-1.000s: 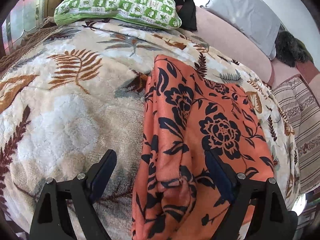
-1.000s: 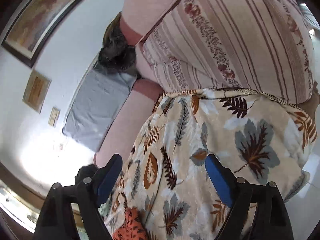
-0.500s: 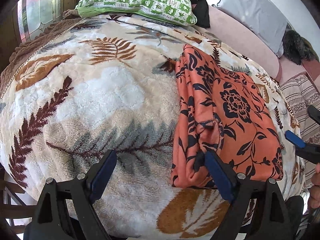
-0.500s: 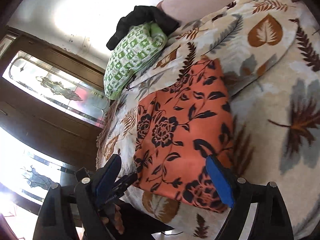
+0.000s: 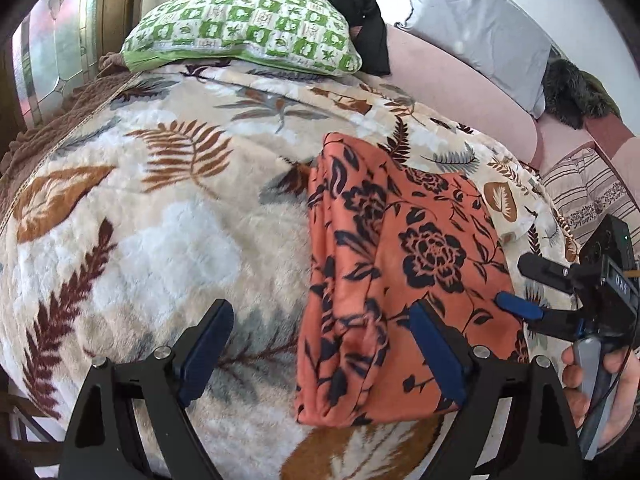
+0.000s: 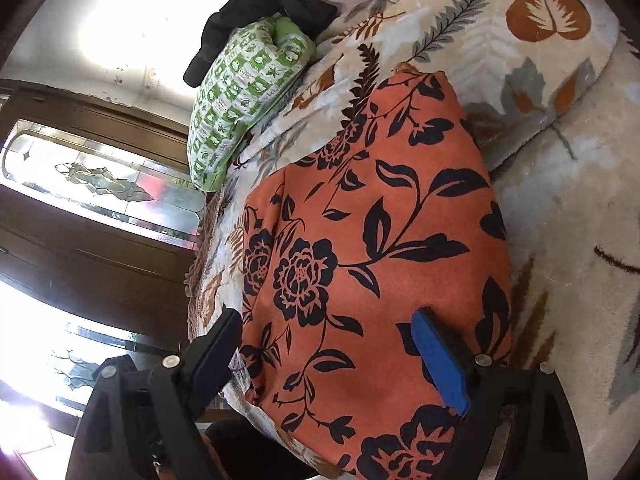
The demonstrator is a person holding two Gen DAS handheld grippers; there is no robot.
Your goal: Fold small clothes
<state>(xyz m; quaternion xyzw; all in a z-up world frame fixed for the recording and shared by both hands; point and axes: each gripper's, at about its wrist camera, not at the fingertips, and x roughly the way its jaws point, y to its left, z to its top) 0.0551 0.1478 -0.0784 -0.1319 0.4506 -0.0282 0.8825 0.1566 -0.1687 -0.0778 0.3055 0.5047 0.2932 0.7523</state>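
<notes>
Both grippers, left gripper [image 5: 320,354] and right gripper [image 6: 326,356], angle downward, fingers spread wide, apparently gripping nothing.

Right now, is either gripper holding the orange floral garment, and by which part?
Nothing is held. The left gripper and right gripper are both open above the orange garment.

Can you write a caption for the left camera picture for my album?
Open left hand-held gripper above orange flowered cloth on a leafy blanket.
</notes>
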